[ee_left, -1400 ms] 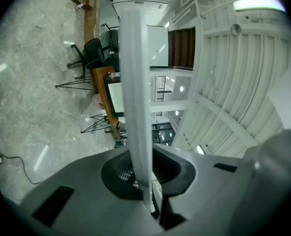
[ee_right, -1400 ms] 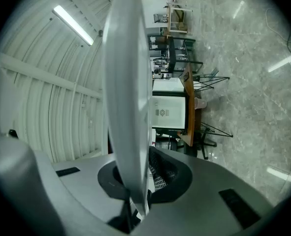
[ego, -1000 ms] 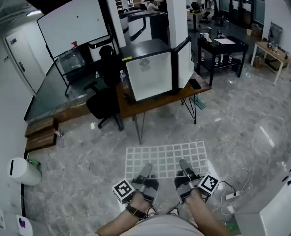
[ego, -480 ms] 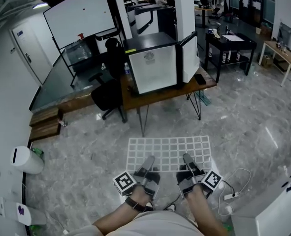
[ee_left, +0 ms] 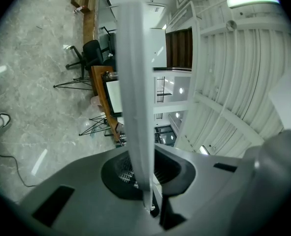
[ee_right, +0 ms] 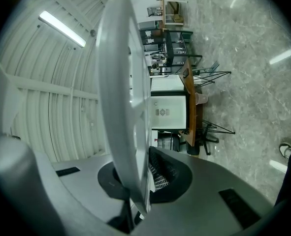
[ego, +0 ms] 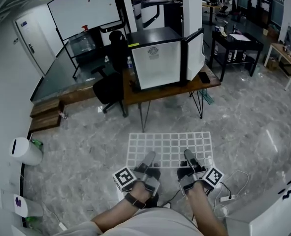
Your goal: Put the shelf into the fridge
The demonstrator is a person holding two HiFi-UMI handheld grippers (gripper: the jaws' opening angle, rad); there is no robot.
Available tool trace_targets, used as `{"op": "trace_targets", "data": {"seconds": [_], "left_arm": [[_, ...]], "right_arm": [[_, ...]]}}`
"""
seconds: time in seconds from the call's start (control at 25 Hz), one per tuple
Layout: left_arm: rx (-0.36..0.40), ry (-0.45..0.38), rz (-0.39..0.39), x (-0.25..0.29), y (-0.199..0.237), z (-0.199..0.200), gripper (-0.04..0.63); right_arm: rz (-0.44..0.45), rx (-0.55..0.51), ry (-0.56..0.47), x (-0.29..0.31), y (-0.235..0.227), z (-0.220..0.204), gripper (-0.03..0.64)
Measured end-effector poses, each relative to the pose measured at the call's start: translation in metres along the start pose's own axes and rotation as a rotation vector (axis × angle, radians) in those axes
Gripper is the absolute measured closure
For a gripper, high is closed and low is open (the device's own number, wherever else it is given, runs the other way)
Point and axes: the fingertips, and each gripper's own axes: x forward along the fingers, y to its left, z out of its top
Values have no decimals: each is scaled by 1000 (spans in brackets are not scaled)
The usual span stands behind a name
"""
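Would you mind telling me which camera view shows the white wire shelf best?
The head view: the whole shelf grid shows there, gripped at its near edge by the left hand-held gripper and right hand-held gripper. Both gripper views show it only edge-on, a blurred white strip between the jaws.

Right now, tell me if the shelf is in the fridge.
No, the shelf is over the floor, well short of the fridge.

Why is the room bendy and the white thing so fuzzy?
Head view: the wide lens curves the floor and the room's edges. Left gripper view and right gripper view: round black corners, and the shelf, right in front of the camera, looks huge and soft.
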Motion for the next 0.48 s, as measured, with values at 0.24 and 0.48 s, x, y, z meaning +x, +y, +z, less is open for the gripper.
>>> {"op": "trace_targets", "data": {"seconds": [0.24, 0.48], "left_arm": [[-37, -6, 2, 30, 7, 18, 568], [-36, 14, -1, 81, 22, 52, 568]], "right_arm": [[-19, -4, 2, 32, -10, 13, 569], [-38, -25, -9, 85, -23, 38, 569]]}}
